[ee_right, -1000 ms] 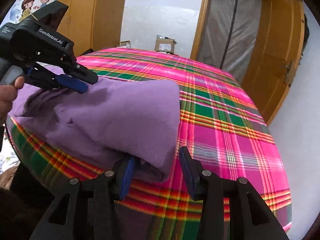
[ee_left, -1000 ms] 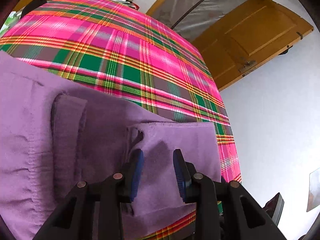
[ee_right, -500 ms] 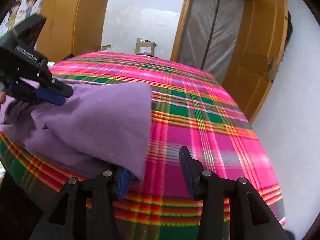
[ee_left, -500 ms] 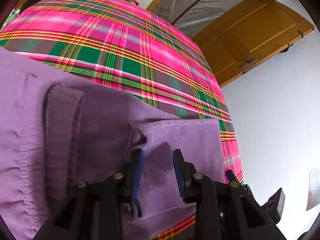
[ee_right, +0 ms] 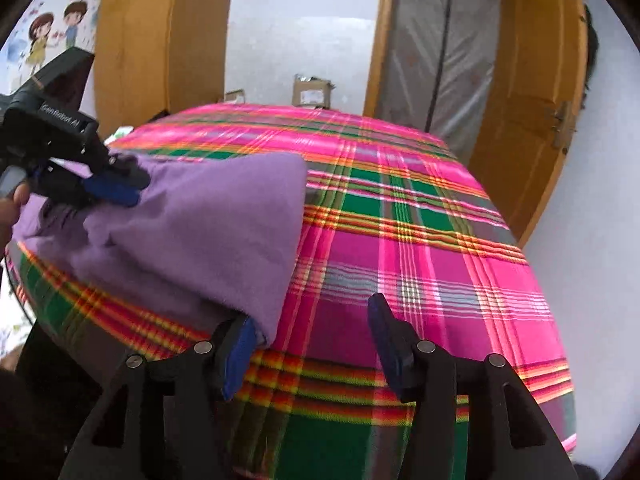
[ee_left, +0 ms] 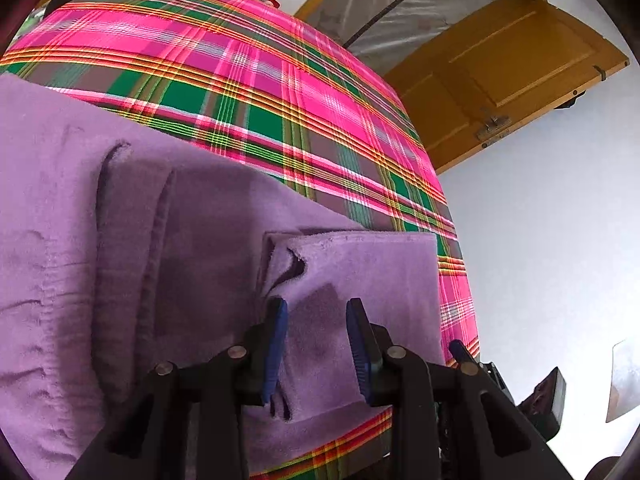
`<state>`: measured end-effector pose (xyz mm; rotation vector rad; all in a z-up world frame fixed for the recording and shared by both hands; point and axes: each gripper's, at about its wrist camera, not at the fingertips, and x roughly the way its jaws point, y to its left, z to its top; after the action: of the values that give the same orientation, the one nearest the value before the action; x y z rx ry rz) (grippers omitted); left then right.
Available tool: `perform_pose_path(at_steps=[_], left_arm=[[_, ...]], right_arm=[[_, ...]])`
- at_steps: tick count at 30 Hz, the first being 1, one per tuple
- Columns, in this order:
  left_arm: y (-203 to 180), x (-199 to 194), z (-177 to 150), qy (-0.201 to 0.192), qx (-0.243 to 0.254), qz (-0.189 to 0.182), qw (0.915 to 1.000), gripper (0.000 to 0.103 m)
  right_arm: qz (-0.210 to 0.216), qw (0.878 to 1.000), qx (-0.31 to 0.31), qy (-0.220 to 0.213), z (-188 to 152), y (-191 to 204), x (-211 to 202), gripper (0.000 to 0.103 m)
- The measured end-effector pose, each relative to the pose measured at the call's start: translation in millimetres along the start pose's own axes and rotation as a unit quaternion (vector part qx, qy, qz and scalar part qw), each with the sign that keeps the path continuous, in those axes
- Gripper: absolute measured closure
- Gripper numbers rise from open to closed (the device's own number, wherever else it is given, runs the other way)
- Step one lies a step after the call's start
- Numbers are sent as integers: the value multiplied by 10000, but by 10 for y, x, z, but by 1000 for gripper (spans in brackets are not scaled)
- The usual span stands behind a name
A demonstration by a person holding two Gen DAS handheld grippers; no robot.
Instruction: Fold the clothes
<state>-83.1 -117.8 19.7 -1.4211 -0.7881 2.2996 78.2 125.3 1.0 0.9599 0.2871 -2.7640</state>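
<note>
A purple fleece garment (ee_left: 120, 240) lies folded on the pink plaid bedcover (ee_left: 256, 80), near its front edge. My left gripper (ee_left: 316, 320) is open, its blue pads straddling a folded flap (ee_left: 360, 264) of the garment without pinching it. In the right wrist view the garment (ee_right: 208, 220) lies at the left, and my right gripper (ee_right: 308, 332) is open, wide apart, at the garment's near right corner; its left pad touches the cloth edge. The left gripper (ee_right: 108, 188) shows there resting on the garment's far left side.
The plaid bedcover (ee_right: 400, 248) stretches to the right and back. Cardboard boxes (ee_right: 312, 92) stand beyond the bed. A wooden door (ee_right: 532, 120) is at the right, a wardrobe (ee_right: 160, 40) at the back left. The bed's front edge is just under both grippers.
My right gripper has slid rightward off the garment's corner and opened wider; the cloth has slipped out from between its pads. My left gripper stays open over the flap, barely moved.
</note>
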Motion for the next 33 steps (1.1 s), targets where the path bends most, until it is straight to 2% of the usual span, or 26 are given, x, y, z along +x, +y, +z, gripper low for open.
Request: perform_pose_path(at_steps=[4, 7, 9, 12, 14, 16, 19, 21, 27, 33], left_arm=[[-2, 21, 10, -8, -20, 1, 10000, 72], [-11, 28, 18, -10, 0, 28, 10000, 72], [-15, 29, 16, -13, -4, 44, 10000, 72], [-11, 16, 9, -5, -1, 48, 10000, 72], [0, 12, 4, -6, -32, 30, 10000, 72], [10, 10, 5, -3, -50, 12, 10000, 72], [23, 14, 7, 9, -46, -28, 10000, 72], [34, 16, 14, 11, -59, -55, 10000, 72], [35, 28, 39, 39, -62, -48, 10000, 72], [40, 21, 35, 44, -70, -42, 10000, 72]], right_arm=[[322, 9995, 20, -10, 78, -69, -192, 48], [943, 9940, 483, -283, 199, -176, -306, 48], [1028, 9917, 681, -368, 293, -207, -240, 48], [788, 9940, 648, -400, 526, -124, 18, 48], [792, 9932, 714, -477, 663, -106, 167, 52], [724, 9940, 756, -317, 785, -84, 340, 60], [783, 9938, 785, -28, 874, -77, 560, 66], [646, 9941, 814, 309, 883, -90, 734, 67], [675, 9894, 1060, 723, 834, -144, 963, 67], [486, 9910, 1043, 689, 876, -145, 890, 66]])
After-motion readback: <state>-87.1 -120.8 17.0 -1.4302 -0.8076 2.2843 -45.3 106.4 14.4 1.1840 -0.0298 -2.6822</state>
